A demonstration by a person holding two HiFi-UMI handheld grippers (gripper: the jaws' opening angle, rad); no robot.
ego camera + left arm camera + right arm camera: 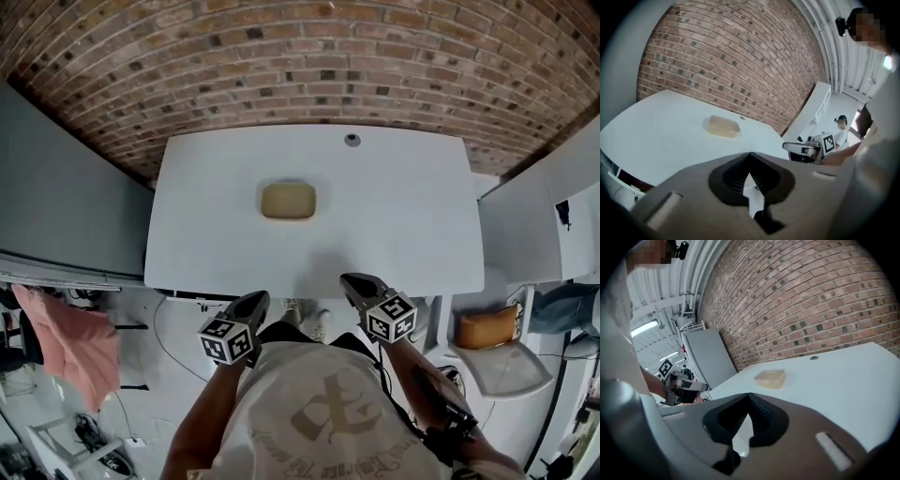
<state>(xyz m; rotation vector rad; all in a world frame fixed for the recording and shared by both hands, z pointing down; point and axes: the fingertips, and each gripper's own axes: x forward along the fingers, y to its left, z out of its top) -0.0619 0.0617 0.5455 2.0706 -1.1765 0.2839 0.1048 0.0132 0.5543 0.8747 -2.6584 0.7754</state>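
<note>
The tan box (288,200) lies alone near the middle of the white counter (403,225), well apart from both your tongs. Your left tongs (253,302) and right tongs (354,281) hover at the counter's near edge, just in front of you. Each is clenched tip to tip on nothing and points toward the brick wall (309,66).

I count 1 tan box (288,200), mid-table. 1 white table (412,234) w/ 1 cable hole (352,140) at its far edge. 2 grippers in my hands: left gripper (256,299) & right gripper (352,279), both at the near edge. 1 pink cloth (70,342) near left, 1 brown cushion (487,326) near right.
</note>
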